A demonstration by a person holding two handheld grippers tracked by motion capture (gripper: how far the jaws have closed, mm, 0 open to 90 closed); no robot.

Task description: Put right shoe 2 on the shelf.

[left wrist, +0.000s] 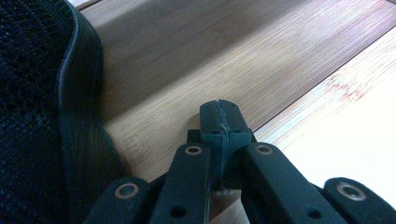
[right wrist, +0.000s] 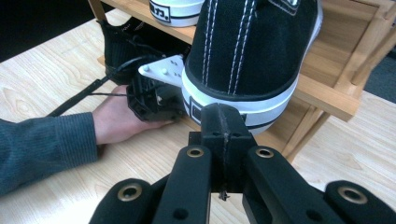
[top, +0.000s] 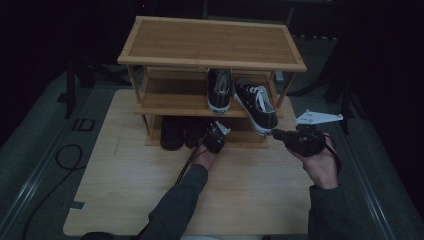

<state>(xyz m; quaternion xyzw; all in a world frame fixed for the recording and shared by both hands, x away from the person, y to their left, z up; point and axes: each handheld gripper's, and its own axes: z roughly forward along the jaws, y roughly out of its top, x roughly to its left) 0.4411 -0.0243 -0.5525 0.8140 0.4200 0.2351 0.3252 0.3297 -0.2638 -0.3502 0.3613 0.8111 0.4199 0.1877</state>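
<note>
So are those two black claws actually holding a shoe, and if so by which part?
Nothing is held. The left gripper is shut empty beside the black shoe on the bottom shelf; the right gripper is shut empty at the sneaker's heel.

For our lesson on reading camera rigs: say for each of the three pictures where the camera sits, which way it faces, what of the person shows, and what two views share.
High view: above the person's side, facing forward and down on the table and shoe rack; forearms and both grippers show.
Left gripper view: on the left gripper, jaws shut, facing the lowest shelf beside a black shoe.
Right gripper view: on the right gripper, jaws shut, facing the sneaker's heel; left hand shows.
Shared: high and right gripper views both show that sneaker.
</note>
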